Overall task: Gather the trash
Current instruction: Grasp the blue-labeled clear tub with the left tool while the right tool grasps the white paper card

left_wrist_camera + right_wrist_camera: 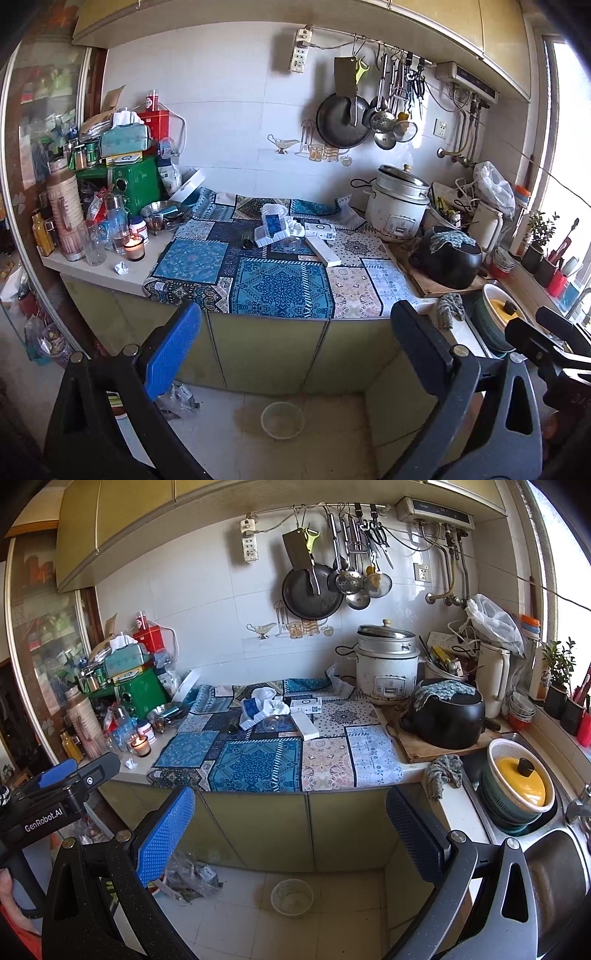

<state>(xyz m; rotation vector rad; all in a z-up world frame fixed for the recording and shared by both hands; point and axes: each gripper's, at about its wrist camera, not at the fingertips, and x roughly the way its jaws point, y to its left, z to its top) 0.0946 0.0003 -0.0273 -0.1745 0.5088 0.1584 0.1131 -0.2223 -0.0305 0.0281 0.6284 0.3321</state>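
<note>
White trash pile [280, 227] on cloth [280, 284]; left gripper [291, 343], right gripper [291, 823] wide open, empty. Risk: lit candle [133, 246] near paper ball [121, 267].

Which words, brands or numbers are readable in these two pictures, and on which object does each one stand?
"GenRobot.AI": on the black body of the left gripper, seen in the right wrist view.
"S": on the green tin, seemingly.
Too small or blurred to read: the white boxes, the rice cooker panel, the water heater display, the red tin.
</note>
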